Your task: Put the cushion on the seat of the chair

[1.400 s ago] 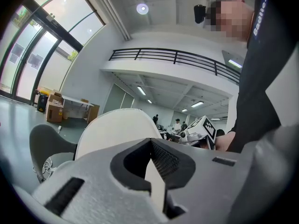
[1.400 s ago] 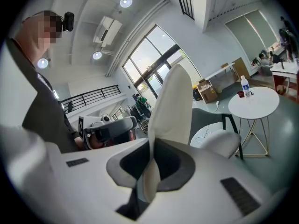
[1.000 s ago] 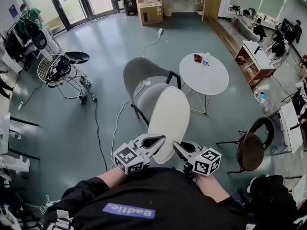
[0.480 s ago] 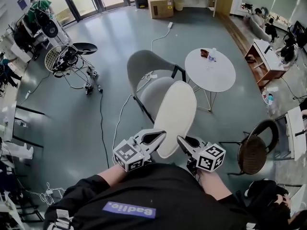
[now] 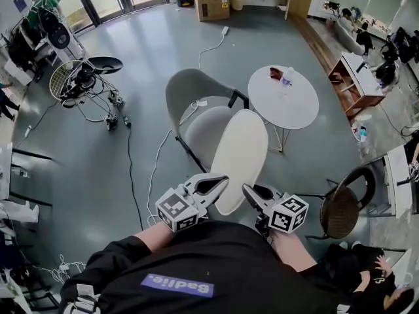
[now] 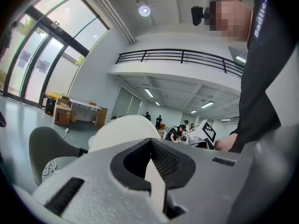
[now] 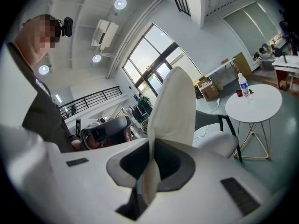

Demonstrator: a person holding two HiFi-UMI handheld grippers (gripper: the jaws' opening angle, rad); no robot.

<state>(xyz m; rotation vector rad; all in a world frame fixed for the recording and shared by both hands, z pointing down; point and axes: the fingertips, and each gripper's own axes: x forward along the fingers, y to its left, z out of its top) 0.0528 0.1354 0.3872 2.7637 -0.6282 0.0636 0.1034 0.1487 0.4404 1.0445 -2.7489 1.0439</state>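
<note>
The left gripper (image 5: 211, 186) is clamped on the near left edge of the cream cushion (image 5: 239, 154), with only a thin strip of the cushion's rim between its jaws. That shallow bite is the first risk: a jerk or a twist could pull the edge free on this side and let the cushion swing down. The cushion is held in the air between the two grippers and reaches out from the person toward the grey chair (image 5: 188, 91). Its far end hangs over the seat (image 5: 201, 128), and I cannot tell whether it touches it. If it is let go here, most of its length sits short of the seat, so it would likely tip off the front edge onto the floor. The right gripper (image 5: 250, 193) is closed on the near right edge in the same thin pinch. If one side releases before the other, the cushion would land crooked. Further right, a wide sideways swing could brush the round worktop (image 5: 298, 110) and the bottle (image 5: 286, 77) on it.
</note>
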